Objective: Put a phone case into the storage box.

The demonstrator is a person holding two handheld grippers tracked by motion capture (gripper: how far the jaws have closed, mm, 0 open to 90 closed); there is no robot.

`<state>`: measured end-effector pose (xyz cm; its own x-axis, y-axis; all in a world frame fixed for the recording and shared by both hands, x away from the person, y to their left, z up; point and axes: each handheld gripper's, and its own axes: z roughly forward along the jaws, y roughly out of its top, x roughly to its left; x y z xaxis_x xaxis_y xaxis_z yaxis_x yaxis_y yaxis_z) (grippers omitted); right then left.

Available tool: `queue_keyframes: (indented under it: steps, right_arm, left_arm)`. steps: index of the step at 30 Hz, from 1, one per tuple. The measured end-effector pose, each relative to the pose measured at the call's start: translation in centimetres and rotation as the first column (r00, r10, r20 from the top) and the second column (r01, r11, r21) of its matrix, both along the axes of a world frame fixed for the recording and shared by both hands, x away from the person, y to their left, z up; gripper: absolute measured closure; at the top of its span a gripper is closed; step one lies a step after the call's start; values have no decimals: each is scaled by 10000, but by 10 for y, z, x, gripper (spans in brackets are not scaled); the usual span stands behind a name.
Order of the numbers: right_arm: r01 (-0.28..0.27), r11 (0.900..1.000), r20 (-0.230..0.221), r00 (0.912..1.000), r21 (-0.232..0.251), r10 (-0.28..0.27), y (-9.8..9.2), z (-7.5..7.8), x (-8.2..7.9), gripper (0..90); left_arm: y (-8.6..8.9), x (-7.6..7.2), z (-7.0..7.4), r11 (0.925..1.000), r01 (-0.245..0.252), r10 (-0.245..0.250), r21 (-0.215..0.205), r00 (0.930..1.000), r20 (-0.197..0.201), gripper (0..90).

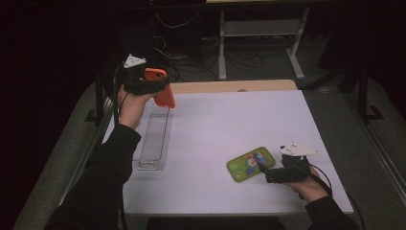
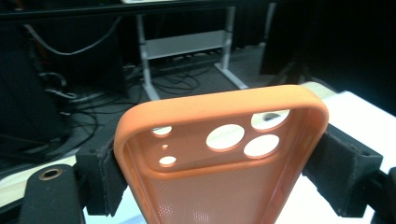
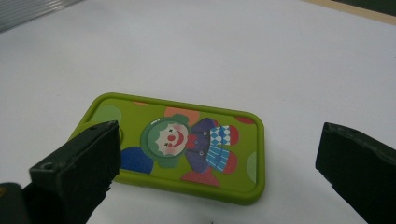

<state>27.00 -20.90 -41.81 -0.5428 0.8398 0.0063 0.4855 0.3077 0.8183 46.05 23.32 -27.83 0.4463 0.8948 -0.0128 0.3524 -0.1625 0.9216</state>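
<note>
Forearms in dark sleeves come in from the bottom of the high view. At about ten o'clock the left gripper (image 1: 152, 86) is raised above the table's far-left corner, its jaws clamped on an orange phone case (image 1: 162, 88) whose long axis hangs steeply down toward the white table (image 1: 215, 129). Below it, at nine o'clock, a clear plastic tray (image 1: 154, 139) lies lengthwise along the left edge with nothing in it. At four o'clock a green phone case (image 1: 250, 163) lies flat, its long axis slanting from eight to two o'clock, and the right gripper (image 1: 262, 165) rests at its near-right end; whether the tips touch it is hard to make out here.

Up close in the left gripper view, the orange phone case (image 2: 219, 186) is squeezed across its width between the two black pads (image 2: 100, 179), hollow side toward the camera, the camera cut-outs at twelve o'clock. Its lower end is cut off by the frame.

Looking along the right gripper (image 3: 217, 177) in its own view, the jaws stand wide apart and hold nothing. The green phone case (image 3: 187, 149), printed with a clown, lies flat on the table just beyond them, long axis running nine to three o'clock; the left pad (image 3: 79, 168) hides its near-left corner.
</note>
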Motion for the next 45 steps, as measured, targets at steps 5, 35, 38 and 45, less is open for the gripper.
queue_keyframes:
  steps: [5, 35, 38, 45]
  right_arm:
    - [79, 9999, 86, 9999, 93, -80, -2, 1, 0, 0]
    - [129, 9996, 119, 9998, 254, -132, -5, 3, -1, 0]
    - [119, 9996, 113, 9999, 257, -122, -5, 3, -1, 0]
    - [135, 9996, 111, 9998, 246, -138, -5, 2, -1, 0]
  left_arm:
    - [7, 15, -12, 9961, -845, 849, 254, 9963, -154, 163]
    - [7, 53, -89, 9667, -2231, 2374, 1251, 9646, -1147, 157]
    - [6, 52, -92, 9659, -2372, 2466, 1039, 9649, -897, 154]
    - [11, 54, -94, 9701, -2323, 2385, 702, 9661, -985, 3]
